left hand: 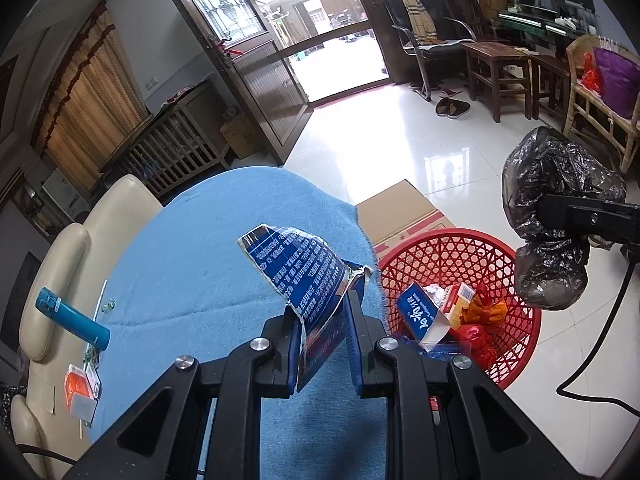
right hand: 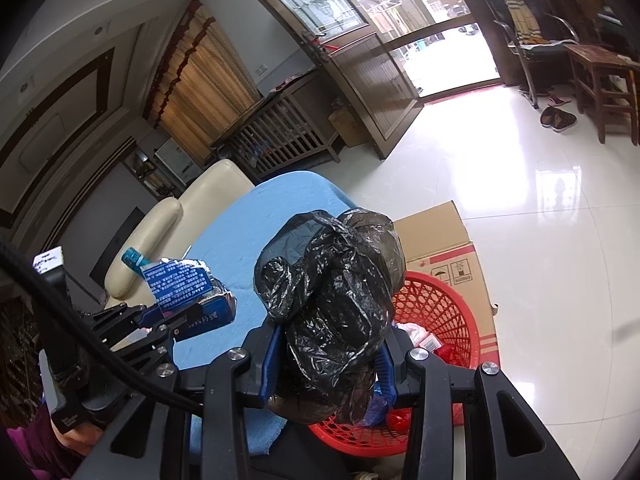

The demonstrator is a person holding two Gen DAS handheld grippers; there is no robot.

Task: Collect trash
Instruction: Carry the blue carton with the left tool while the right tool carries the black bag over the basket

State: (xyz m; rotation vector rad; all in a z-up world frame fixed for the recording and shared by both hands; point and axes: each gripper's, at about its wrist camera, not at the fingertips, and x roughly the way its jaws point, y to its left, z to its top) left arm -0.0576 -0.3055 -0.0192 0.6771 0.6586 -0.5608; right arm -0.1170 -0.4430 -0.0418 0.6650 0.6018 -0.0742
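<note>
Beside the blue-clothed table (left hand: 192,240) stood the red basket (left hand: 516,344) on the pale tiled floor, with a cardboard box (left hand: 400,208) lying flat just behind it. The basket sat close against the table's edge, probably so that rubbish could go straight off the cloth and over its rim; it already held a blue carton, a small red-and-white box and red wrappers.

Next in size came the black plastic bag (right hand: 332,300), crumpled and bulging. The right gripper (right hand: 326,364) was clamped on the bag's lower part, its blue pads pressing in from both sides, and held it over the near side of the basket, so a release would likely drop it inside. The bag hid much of the basket from that camera, and a black cable crossed the lower left of the view.

The left gripper (left hand: 320,320) had its jaws drawn tight together on a torn blue wrapper (left hand: 296,268) with white print, pinched at its lower edge so that the rest stood up above the cloth. It hung over the table, left of the basket, so it seemingly needed carrying right across the table's edge.

On the cloth's far left remained a teal tube (left hand: 72,316) and a small orange box (left hand: 82,392), well apart from both grippers, beside a cream sofa (left hand: 52,264).
</note>
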